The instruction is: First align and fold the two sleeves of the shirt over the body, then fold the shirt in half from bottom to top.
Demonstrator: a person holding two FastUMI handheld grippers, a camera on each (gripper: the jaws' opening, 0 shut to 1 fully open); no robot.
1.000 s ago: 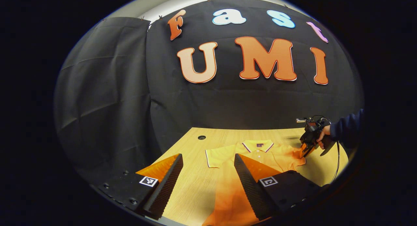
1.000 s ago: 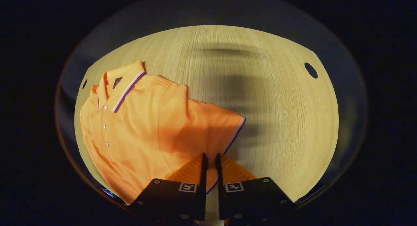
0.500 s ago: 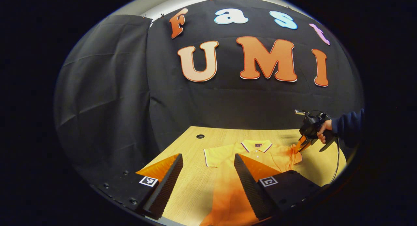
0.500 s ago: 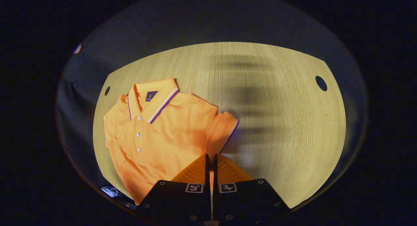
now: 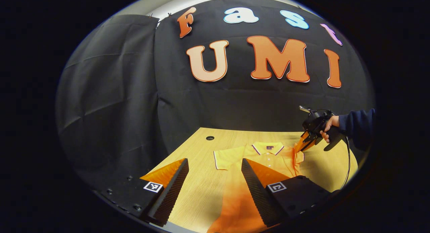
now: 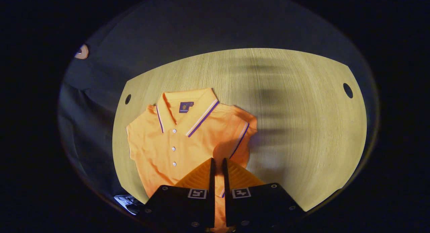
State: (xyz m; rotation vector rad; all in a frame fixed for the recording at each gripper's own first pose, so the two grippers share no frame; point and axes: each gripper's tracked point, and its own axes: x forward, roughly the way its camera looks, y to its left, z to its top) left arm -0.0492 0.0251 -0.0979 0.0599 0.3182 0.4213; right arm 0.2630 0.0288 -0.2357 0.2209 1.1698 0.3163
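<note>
Pinching the sleeve (image 6: 242, 139) between nearly closed fingers, your right claw (image 6: 217, 165) has that striped cuff lifted off the tabletop (image 6: 302, 102), with cloth running up into the narrow gap between the two fingers. From the left gripper view you can see the same right claw (image 5: 306, 143) held in a hand (image 5: 327, 129) above the shirt's shoulder, the sleeve pulled up towards it.

Here's the relation that matters: the shirt (image 6: 181, 145) lies flat, face up, collar (image 6: 186, 108) towards the far wall and hem towards you, so its long axis runs away from you. The button placket sits off to the left of your right claw in its own view, so the body is where the sleeve needs to travel, across and down onto the chest. That's my read of the next move, and the right claw is plainly the nearer one for it.

Your left claw (image 5: 215, 179) hangs wide open, gripping nothing, above the lower body of the shirt (image 5: 242, 192), with the other sleeve (image 5: 225, 159) spread flat just beyond its fingers.

Count it off: one shirt, two sleeves, one lifted and one lying out flat, three buttons visible, two claws, two round holes in the tabletop.
</note>
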